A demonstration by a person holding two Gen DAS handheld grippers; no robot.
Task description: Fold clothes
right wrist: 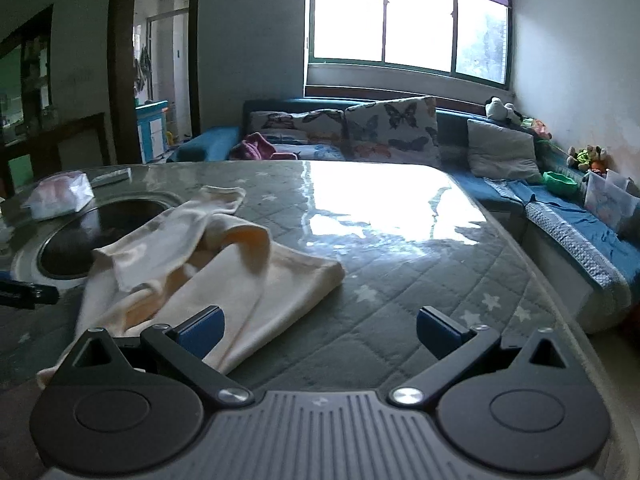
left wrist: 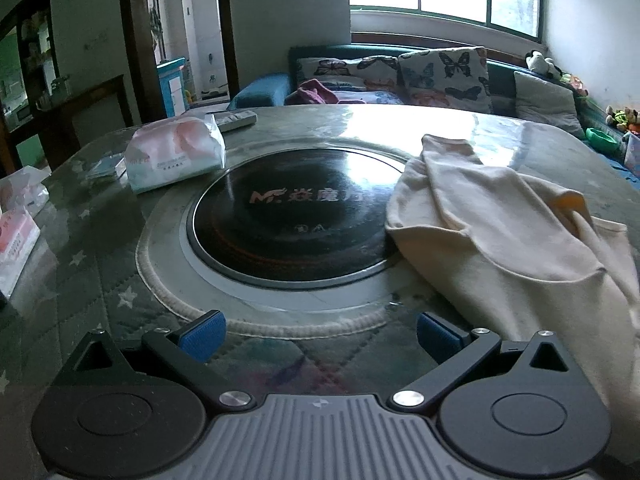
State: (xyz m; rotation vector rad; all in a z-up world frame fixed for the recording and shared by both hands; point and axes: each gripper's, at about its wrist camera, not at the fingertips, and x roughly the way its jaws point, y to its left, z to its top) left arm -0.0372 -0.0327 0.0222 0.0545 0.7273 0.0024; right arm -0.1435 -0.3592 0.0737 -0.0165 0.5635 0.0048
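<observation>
Spreading both grippers' fingers empty, left gripper (left wrist: 320, 334) and right gripper (right wrist: 320, 330), you flanked the rumpled cream cotton garment (right wrist: 208, 264) on the quilted table (right wrist: 400, 280).

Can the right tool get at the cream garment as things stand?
Probably yes. The right tool is open and holds nothing, and the cream garment lies crumpled on the table right before its left finger, with nothing between them.

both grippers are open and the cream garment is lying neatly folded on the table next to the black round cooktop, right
Not quite: the cream garment is not neatly folded; it lies crumpled and loosely bunched, as the right wrist view shows. The rest holds: both the left gripper and right gripper are open, and it lies on the table by the black round cooktop.
</observation>
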